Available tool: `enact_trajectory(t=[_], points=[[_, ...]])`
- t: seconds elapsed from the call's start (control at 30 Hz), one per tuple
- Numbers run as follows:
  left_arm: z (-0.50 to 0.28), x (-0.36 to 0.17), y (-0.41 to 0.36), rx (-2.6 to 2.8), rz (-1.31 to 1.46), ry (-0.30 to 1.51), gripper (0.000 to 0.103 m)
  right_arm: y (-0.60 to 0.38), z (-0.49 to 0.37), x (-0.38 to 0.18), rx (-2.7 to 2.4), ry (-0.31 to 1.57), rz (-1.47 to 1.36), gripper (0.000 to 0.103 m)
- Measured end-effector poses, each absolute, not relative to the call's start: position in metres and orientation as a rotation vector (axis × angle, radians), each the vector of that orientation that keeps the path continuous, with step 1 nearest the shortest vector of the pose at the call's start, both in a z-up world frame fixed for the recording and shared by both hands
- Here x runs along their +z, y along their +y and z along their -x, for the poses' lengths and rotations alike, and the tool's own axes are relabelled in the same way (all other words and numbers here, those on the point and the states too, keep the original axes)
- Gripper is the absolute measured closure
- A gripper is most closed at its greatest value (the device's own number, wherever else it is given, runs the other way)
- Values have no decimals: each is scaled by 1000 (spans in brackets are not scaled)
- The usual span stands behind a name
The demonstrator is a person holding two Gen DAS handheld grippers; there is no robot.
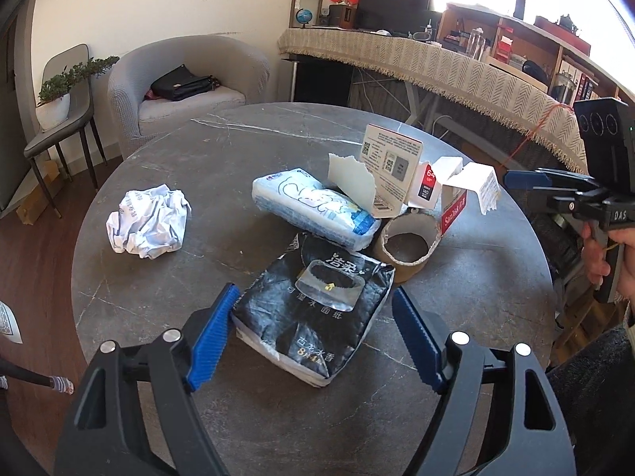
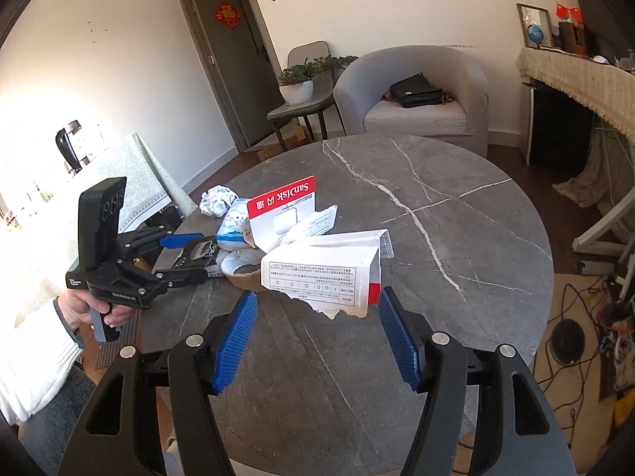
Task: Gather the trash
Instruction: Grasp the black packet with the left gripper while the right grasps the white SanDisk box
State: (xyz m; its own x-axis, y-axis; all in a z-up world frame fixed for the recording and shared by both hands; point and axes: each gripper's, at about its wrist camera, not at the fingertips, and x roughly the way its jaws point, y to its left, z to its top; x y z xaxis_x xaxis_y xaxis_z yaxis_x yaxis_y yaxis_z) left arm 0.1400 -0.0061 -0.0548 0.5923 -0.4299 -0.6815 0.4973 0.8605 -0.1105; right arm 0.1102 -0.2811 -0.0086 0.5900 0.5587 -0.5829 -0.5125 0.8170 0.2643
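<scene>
Trash lies on a round grey marble table (image 1: 158, 182). A black tissue pack (image 1: 317, 309) lies between the open fingers of my left gripper (image 1: 315, 317); contact is not visible. Behind it are a blue-white tissue pack (image 1: 317, 206), a cardboard tape roll (image 1: 406, 248), torn SanDisk boxes (image 1: 397, 162) and a crumpled paper ball (image 1: 149, 224) at the left. My right gripper (image 2: 317, 317) is open, its fingers either side of a torn white-and-red SanDisk box (image 2: 329, 273), not touching it. The left gripper also shows in the right wrist view (image 2: 186, 256).
A grey armchair (image 1: 186, 79) with a black bag stands behind the table, a chair with a potted plant (image 1: 59, 91) to its left. A cloth-covered desk (image 1: 456, 67) runs along the right. Cables lie on the floor (image 2: 587, 341) at the right.
</scene>
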Motion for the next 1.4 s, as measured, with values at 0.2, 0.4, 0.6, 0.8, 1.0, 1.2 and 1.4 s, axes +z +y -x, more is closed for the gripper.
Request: enact_trajectory(t=[0.2, 0.4, 0.6, 0.8, 1.0, 1.2, 1.4], points=[[-137, -56, -7, -544, -89, 759, 34, -269, -123, -19, 543, 732, -43, 21], [-132, -56, -5, -547, -71, 755, 42, -234, -125, -22, 477, 728, 35, 13], [-126, -55, -4, -536, -42, 747, 44, -218, -137, -25, 410, 744, 38, 11], [-117, -53, -1, -543, -34, 746, 46, -214, -147, -26, 372, 733, 25, 11], [-112, -50, 7, -549, 0, 747, 47, -210, -150, -26, 346, 745, 58, 27], [-107, -47, 16, -542, 22, 745, 49, -211, -144, -17, 323, 739, 84, 27], [-98, -33, 25, -540, 67, 713, 50, -211, -134, 7, 318, 691, 65, 27]])
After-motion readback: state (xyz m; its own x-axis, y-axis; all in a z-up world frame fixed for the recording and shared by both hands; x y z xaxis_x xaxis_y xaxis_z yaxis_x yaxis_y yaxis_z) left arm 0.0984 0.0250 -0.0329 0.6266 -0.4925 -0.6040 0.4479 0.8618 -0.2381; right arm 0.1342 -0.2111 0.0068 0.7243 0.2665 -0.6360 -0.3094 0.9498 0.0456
